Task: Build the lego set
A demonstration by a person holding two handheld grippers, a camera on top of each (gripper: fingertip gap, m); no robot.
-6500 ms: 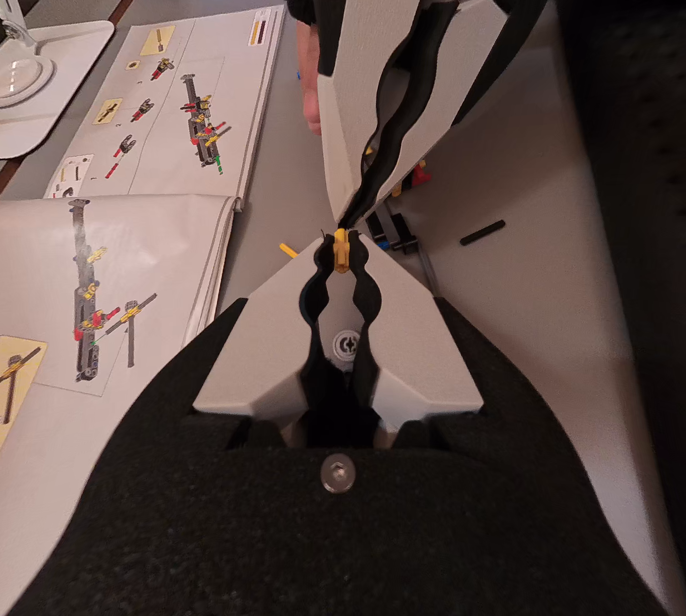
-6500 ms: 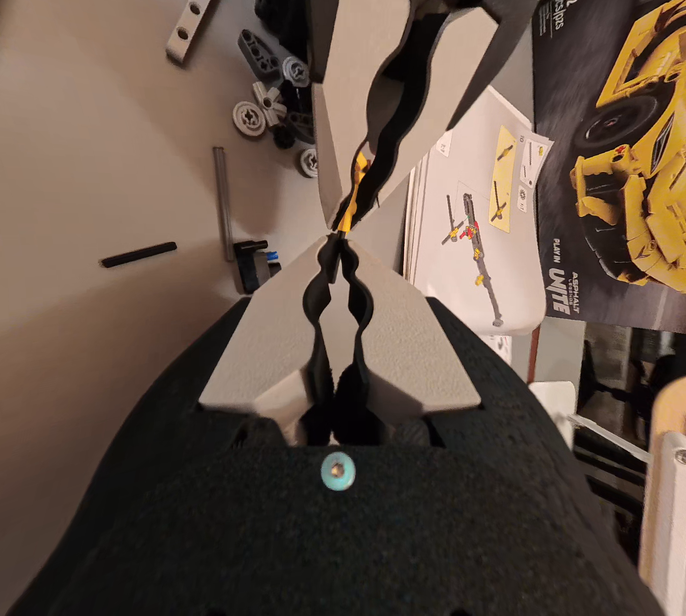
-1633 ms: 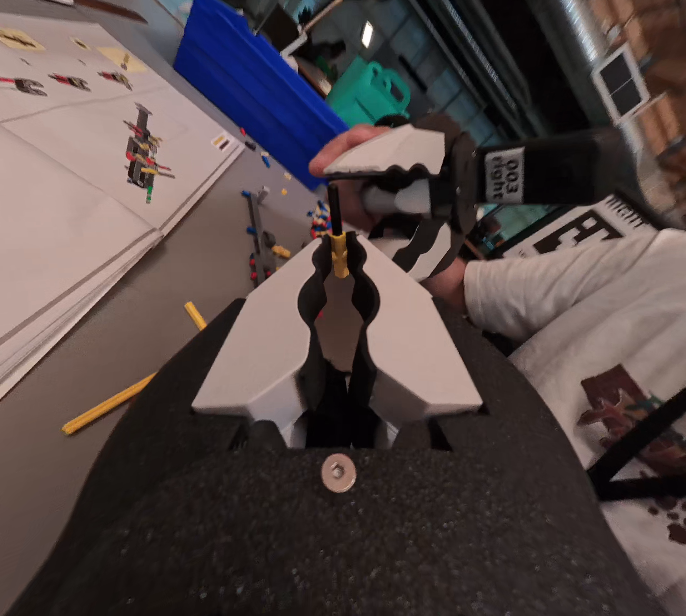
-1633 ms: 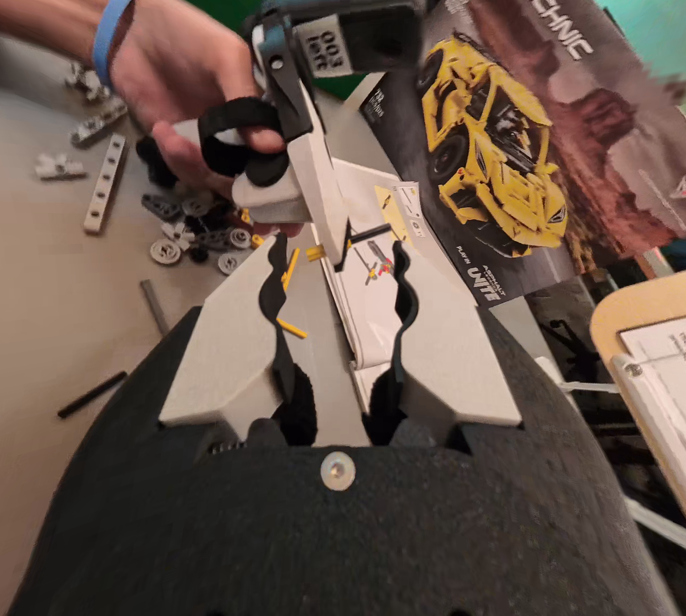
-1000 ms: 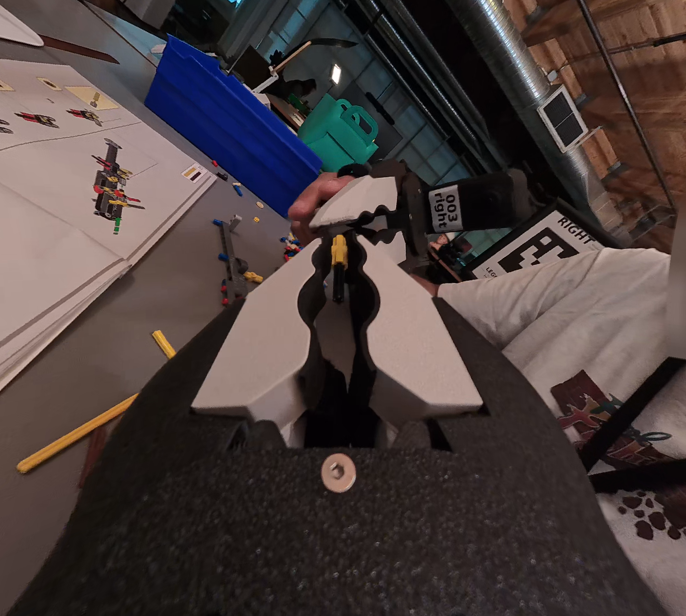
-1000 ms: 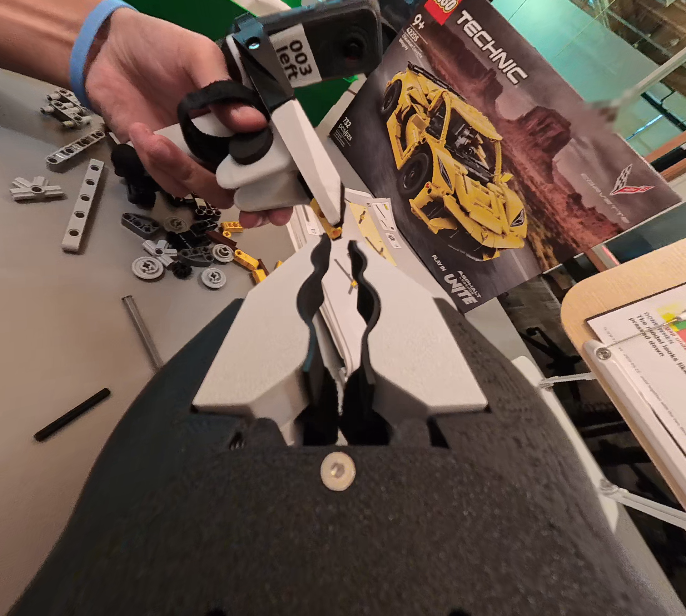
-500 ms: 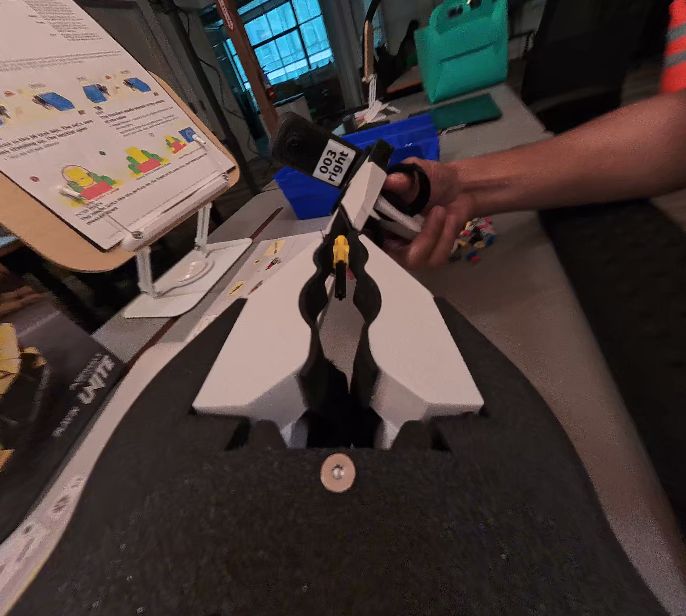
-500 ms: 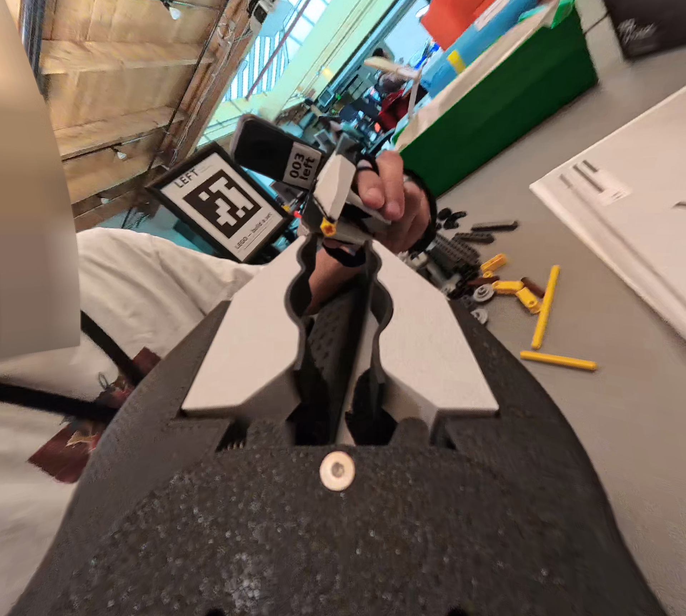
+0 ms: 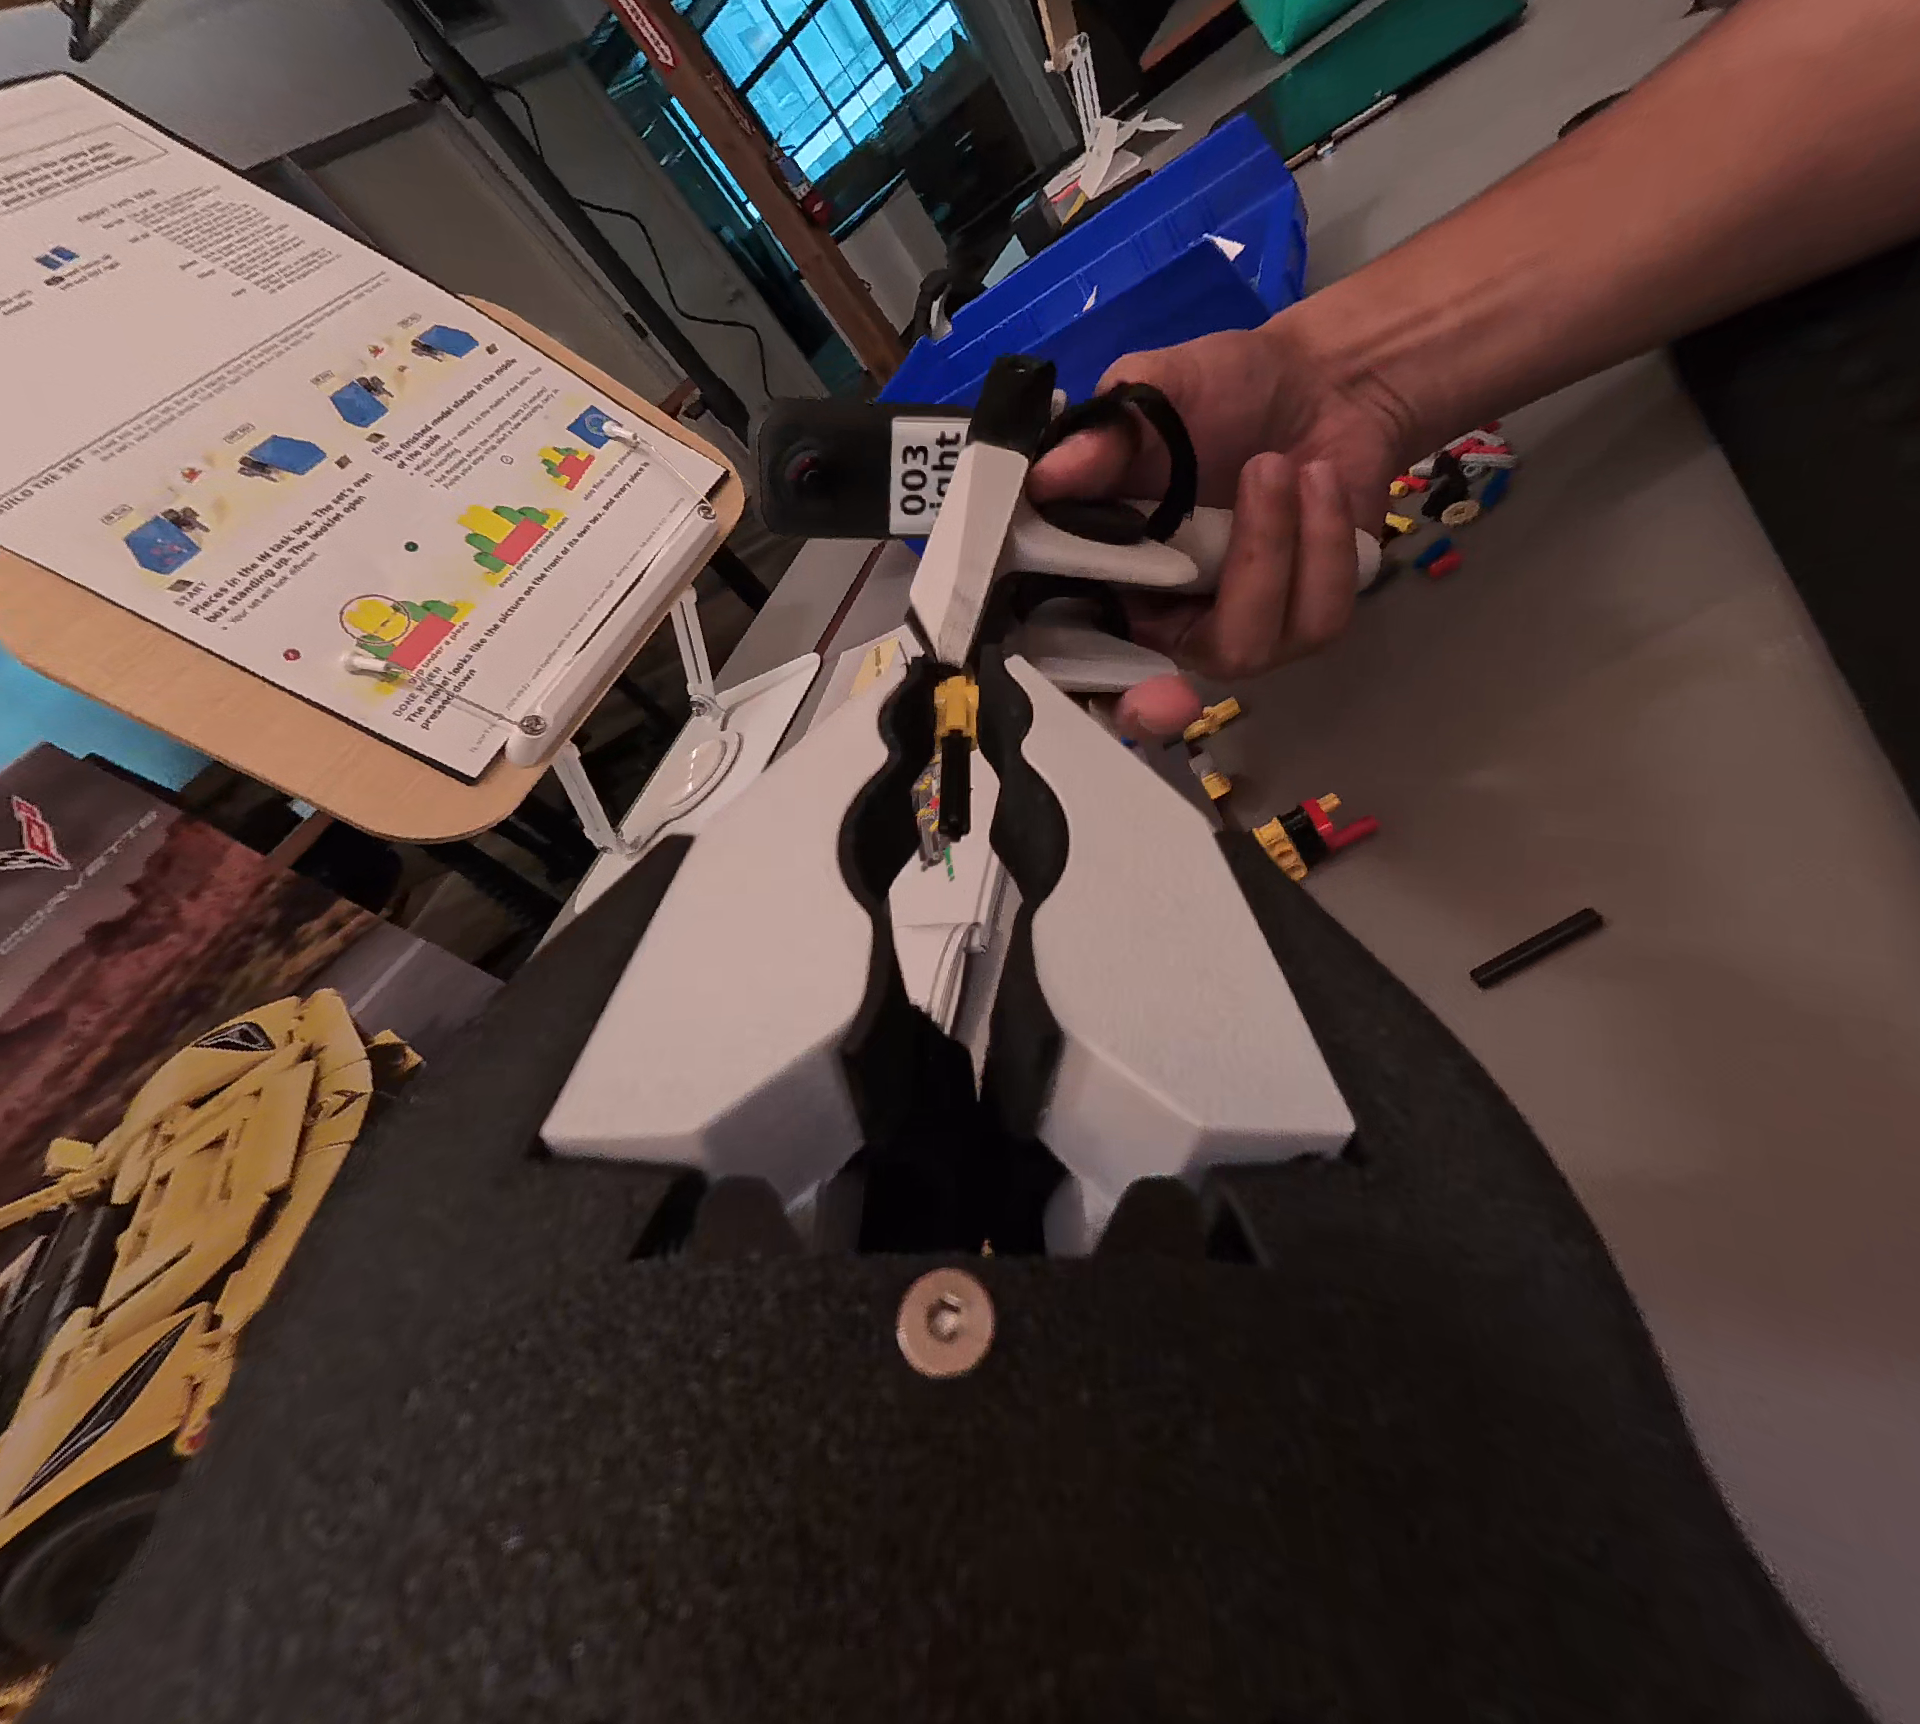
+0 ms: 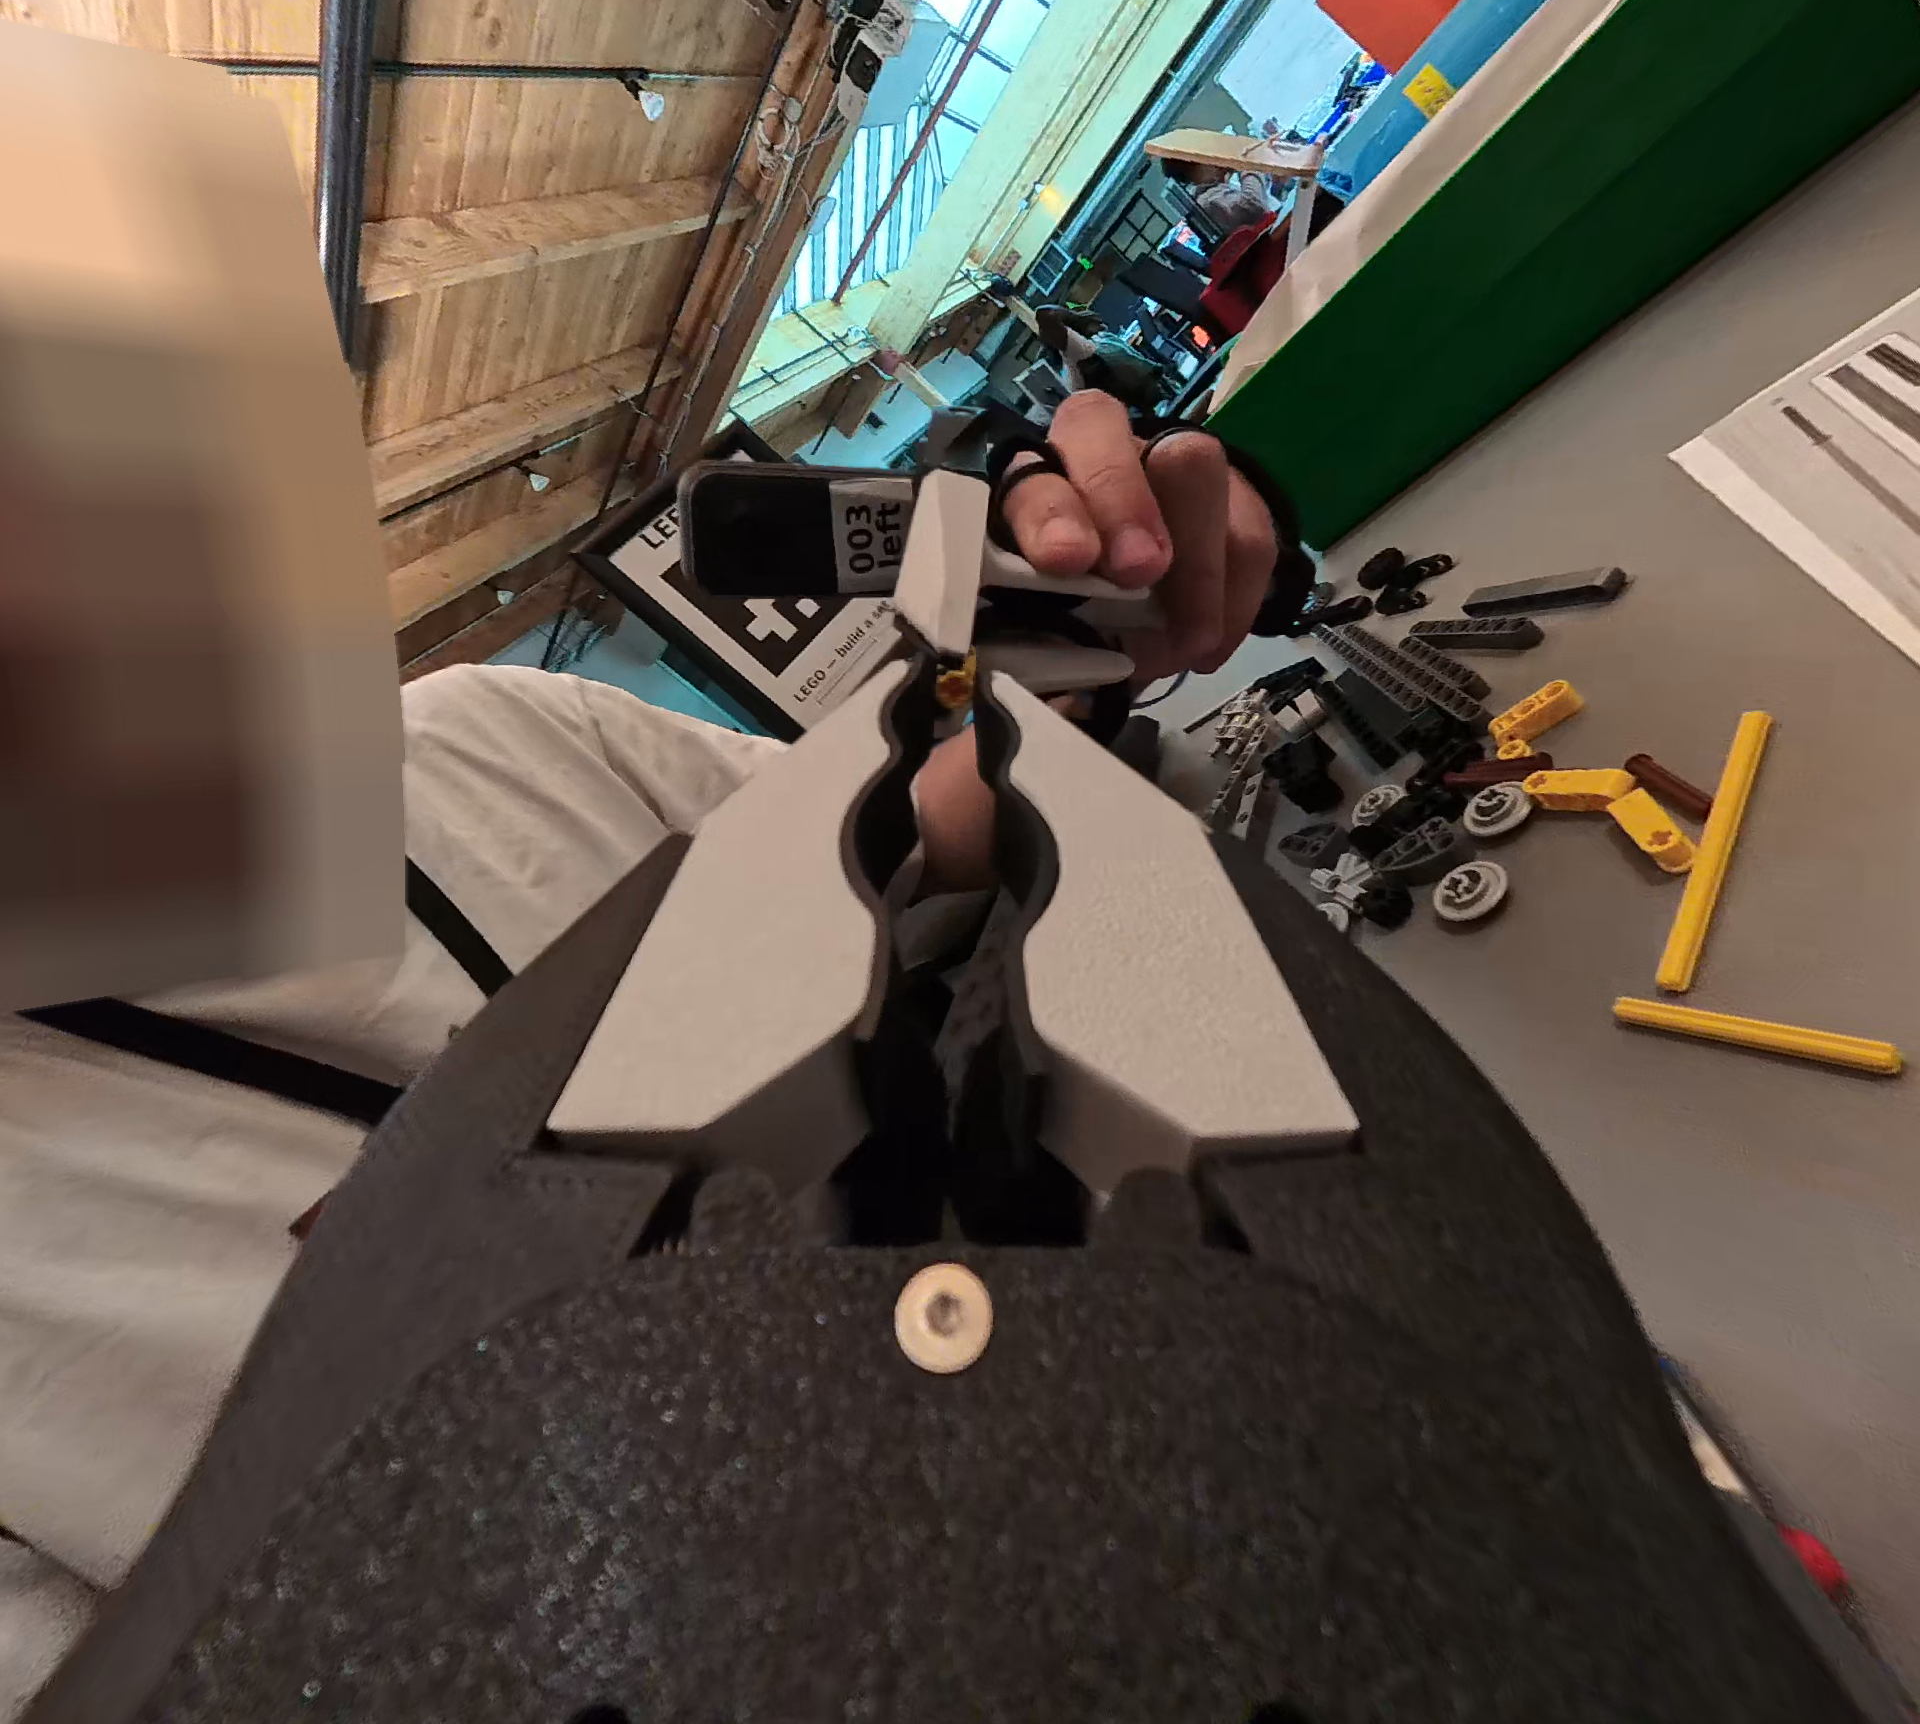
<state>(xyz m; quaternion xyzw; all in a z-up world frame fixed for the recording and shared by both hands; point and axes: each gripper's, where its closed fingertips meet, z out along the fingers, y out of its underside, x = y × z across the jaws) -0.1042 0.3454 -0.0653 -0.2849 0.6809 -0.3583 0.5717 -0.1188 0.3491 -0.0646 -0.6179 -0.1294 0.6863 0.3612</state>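
Observation:
My left gripper point(image 9: 951, 687) is shut on a small yellow connector point(image 9: 954, 706) at its fingertips. A black axle point(image 9: 954, 791) sticks out of the connector back between the fingers. My right gripper point(image 9: 940, 658), held in a hand, meets it tip to tip above the table. In the right wrist view my right gripper point(image 10: 951, 685) has its jaws nearly together around the connector's round end point(image 10: 953, 689). The left gripper point(image 10: 930, 646) comes in from above.
Grey and black loose parts point(image 10: 1382, 739) and long yellow axles point(image 10: 1714, 853) lie by a green bin point(image 10: 1558, 220). A blue bin point(image 9: 1122, 272), a clipboard stand point(image 9: 312, 739), the set box point(image 9: 156, 1207), a loose black axle point(image 9: 1538, 947) and a small red-yellow assembly point(image 9: 1314, 827) surround the work.
The black axle, above the connector 1.6 s ago, now sticks out on my left gripper's side. My right gripper has closed from wide open. Both grippers have swung round, still tip to tip.

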